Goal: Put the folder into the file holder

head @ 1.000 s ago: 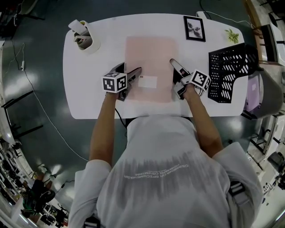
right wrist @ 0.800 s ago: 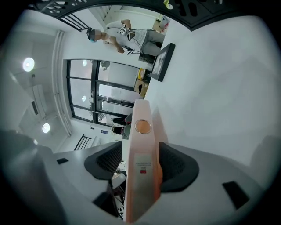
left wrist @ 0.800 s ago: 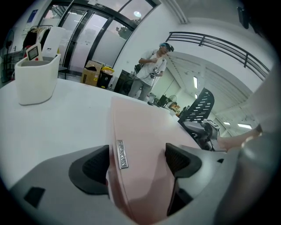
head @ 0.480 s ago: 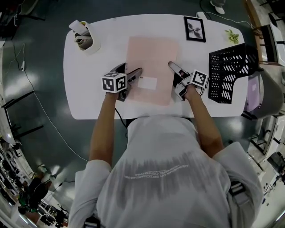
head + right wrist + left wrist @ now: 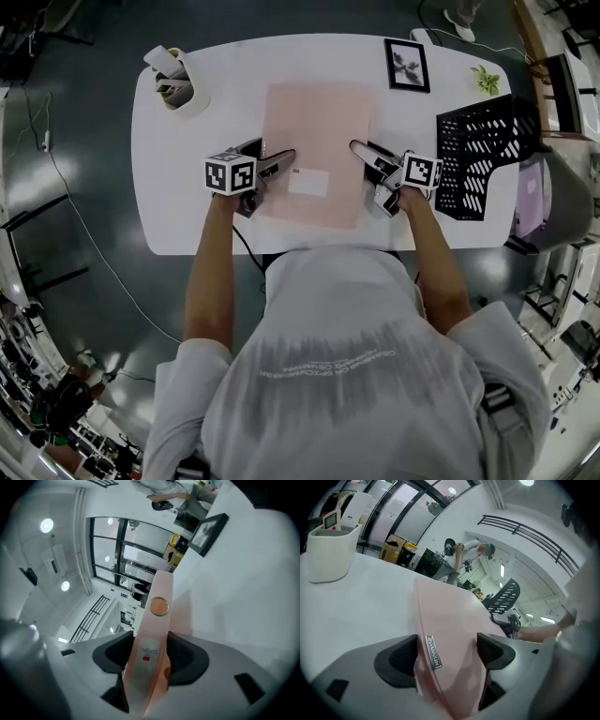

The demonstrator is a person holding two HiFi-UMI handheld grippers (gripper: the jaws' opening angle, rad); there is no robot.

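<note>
Seemingly grasping: left gripper (image 5: 284,159) pinches the mid-frame folder (image 5: 319,127) on one edge, right gripper (image 5: 362,150) has just closed its jaws on the other; next, lift it rightward into the file holder (image 5: 473,155).

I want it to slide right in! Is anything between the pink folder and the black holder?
Only the right tool, whose jaws just closed on the flat pink folder, sits between it and the black mesh file holder. No other thing lies on that stretch of white table.
</note>
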